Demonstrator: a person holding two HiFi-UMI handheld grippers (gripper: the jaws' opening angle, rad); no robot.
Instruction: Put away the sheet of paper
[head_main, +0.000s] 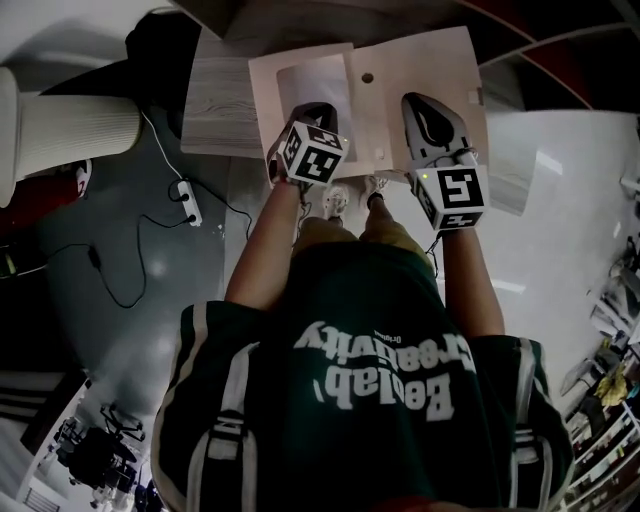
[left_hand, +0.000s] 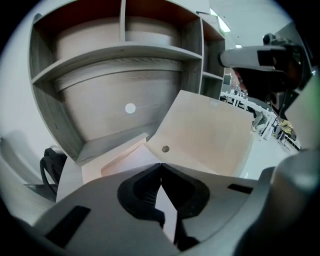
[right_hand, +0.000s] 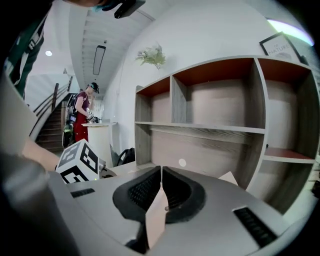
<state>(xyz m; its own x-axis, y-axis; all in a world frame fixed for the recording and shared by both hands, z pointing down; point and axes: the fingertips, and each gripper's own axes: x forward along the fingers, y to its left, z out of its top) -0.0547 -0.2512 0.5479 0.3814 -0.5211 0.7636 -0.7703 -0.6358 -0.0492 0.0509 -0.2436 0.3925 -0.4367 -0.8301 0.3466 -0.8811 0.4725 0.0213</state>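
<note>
A beige folder (head_main: 420, 70) lies open on the wooden desk (head_main: 215, 115), with a round snap (head_main: 367, 77) on its right half. A white sheet of paper (head_main: 310, 85) rests on the left half. My left gripper (head_main: 316, 108) is shut at the sheet's near edge, and a pale strip shows between its pads (left_hand: 160, 165). My right gripper (head_main: 425, 105) is shut on the right flap's near edge; a beige strip sits between its pads (right_hand: 161, 172). In the left gripper view the folder's flap (left_hand: 210, 135) stands tilted up at the right.
A grey shelf unit (right_hand: 220, 120) with open compartments stands behind the desk, a plant (right_hand: 152, 56) on top. To the left are a white chair (head_main: 70, 130) and a power strip (head_main: 188, 200) with cables on the floor. A person (right_hand: 82, 117) stands far off.
</note>
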